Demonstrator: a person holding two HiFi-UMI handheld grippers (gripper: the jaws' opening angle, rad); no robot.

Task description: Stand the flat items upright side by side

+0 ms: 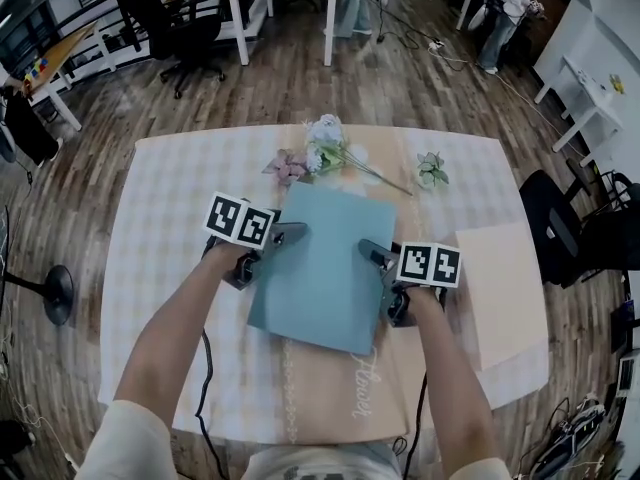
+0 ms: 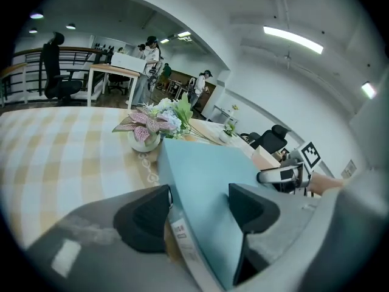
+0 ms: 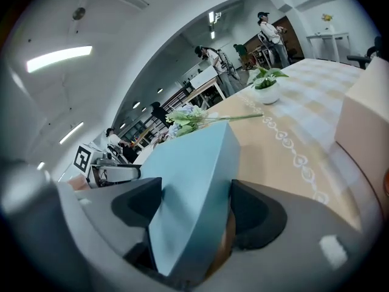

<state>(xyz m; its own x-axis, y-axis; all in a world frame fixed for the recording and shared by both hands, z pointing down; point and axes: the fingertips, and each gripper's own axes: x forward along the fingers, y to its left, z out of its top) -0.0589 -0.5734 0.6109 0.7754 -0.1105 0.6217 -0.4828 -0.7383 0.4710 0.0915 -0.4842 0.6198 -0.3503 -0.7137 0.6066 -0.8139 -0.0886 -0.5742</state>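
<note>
A flat light-blue box (image 1: 325,263) lies slightly askew on the table's middle. My left gripper (image 1: 285,236) holds its left edge. In the left gripper view, the box (image 2: 213,175) fills the gap of that gripper (image 2: 200,208) and both dark pads press on it. My right gripper (image 1: 378,258) is at the box's right edge. In the right gripper view, the box (image 3: 194,169) stands between the jaws of this gripper (image 3: 194,212), with a thin gap at the right-hand pad. A flat beige box (image 1: 500,288) lies to the right.
The table (image 1: 160,228) has a checked cloth and a beige runner. Pots of flowers (image 1: 325,148) and a small green plant (image 1: 432,171) stand just behind the blue box. Desks, office chairs and people are farther off in the room.
</note>
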